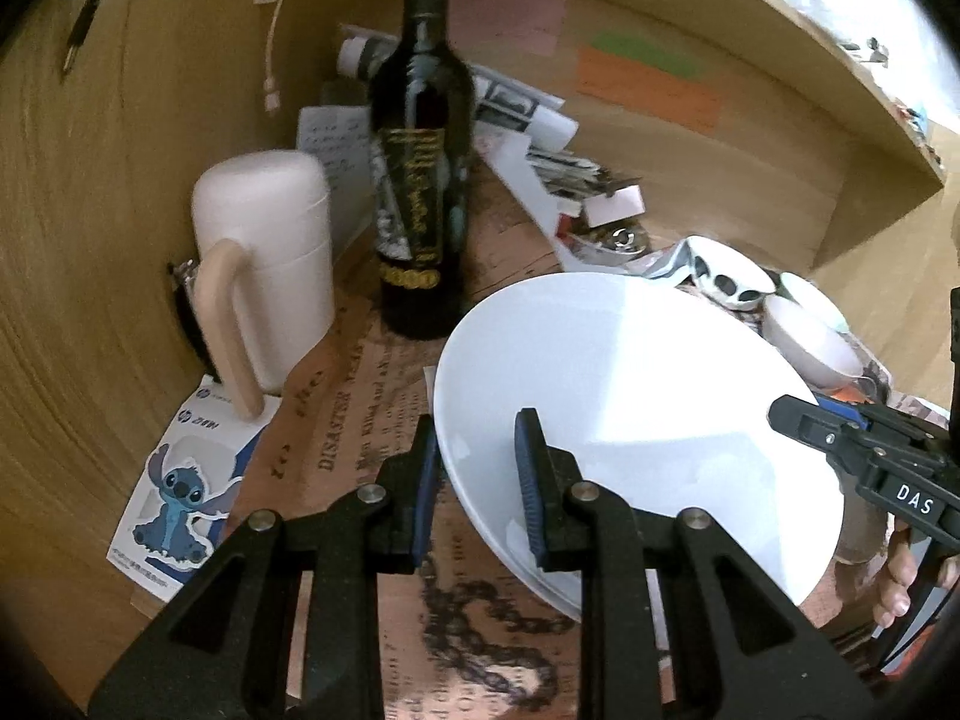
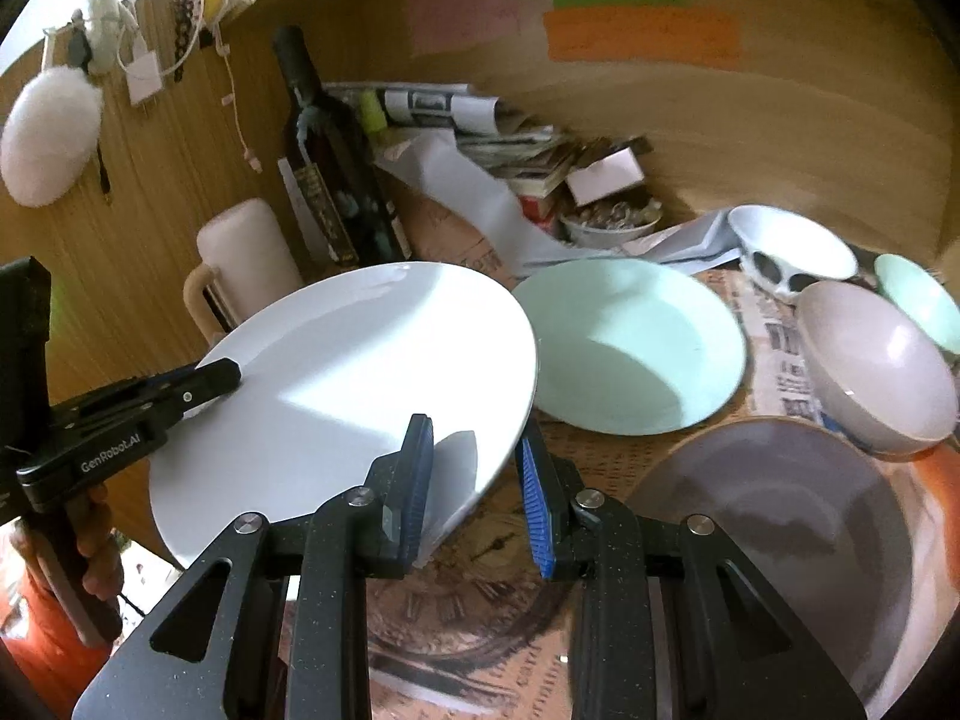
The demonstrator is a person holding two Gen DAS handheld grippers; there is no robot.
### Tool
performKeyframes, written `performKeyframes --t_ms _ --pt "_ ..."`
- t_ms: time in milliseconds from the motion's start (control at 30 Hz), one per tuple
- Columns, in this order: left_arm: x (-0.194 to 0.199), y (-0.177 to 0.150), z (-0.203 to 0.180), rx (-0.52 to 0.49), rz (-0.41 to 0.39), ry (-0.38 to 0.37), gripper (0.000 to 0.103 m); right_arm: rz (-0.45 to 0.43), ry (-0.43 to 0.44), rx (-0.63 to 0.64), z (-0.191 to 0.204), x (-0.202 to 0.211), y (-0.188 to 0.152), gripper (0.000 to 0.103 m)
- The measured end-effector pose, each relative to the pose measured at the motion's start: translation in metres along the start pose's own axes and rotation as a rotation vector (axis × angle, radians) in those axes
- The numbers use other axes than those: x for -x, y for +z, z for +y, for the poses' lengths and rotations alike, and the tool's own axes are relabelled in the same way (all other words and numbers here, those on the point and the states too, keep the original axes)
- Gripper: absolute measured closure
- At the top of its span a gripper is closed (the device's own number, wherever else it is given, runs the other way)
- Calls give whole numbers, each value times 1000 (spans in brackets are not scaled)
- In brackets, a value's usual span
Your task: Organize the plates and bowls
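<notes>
The left hand-held gripper (image 1: 477,480) is nearly closed, its blue pads clamped on the left rim of a white plate (image 1: 630,396), which sits tilted and clear of the desk (image 1: 360,372), spreading away to the right of the fingers. The right hand-held gripper (image 2: 474,480) is likewise almost closed and pinches the opposite rim of the same plate (image 2: 360,378), so the plate hangs between the two; from the right wrist view it stretches off to the left, where the left hand-held gripper (image 2: 216,378) bites its far edge. In the left wrist view the right hand-held gripper (image 1: 786,411) reaches in from the right edge onto the rim, with fingers of a hand (image 1: 900,582) under it. Just beyond the right hand-held gripper, ahead and slightly right, lies a mint plate (image 2: 636,348) on the newspaper-print covering of the desk (image 2: 456,612). Close on the right, near the gripper's own arm, is a grey plate (image 2: 780,540). Farther right sit a pale bowl (image 2: 882,372), a mint bowl (image 2: 918,300) and a white bowl with dark spots (image 2: 792,252). Ahead of the left hand-held gripper stand a dark bottle (image 1: 420,180) and, to its left, a cream jug (image 1: 264,264); a cartoon sticker card (image 1: 180,492) lies near on the left.
</notes>
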State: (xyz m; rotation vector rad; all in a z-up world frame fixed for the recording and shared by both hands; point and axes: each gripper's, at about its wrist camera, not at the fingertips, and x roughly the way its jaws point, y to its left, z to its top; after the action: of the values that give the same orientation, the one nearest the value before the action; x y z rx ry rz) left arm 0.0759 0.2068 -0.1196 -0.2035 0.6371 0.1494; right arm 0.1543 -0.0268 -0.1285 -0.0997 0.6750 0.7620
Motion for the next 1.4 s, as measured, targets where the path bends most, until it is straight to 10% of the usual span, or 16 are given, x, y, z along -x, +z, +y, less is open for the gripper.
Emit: performKeyframes --t_ms 1400 --pt "-4 -7 -164 -154 5 -181 78 -133 -147 -153 -109 121 -53 77"
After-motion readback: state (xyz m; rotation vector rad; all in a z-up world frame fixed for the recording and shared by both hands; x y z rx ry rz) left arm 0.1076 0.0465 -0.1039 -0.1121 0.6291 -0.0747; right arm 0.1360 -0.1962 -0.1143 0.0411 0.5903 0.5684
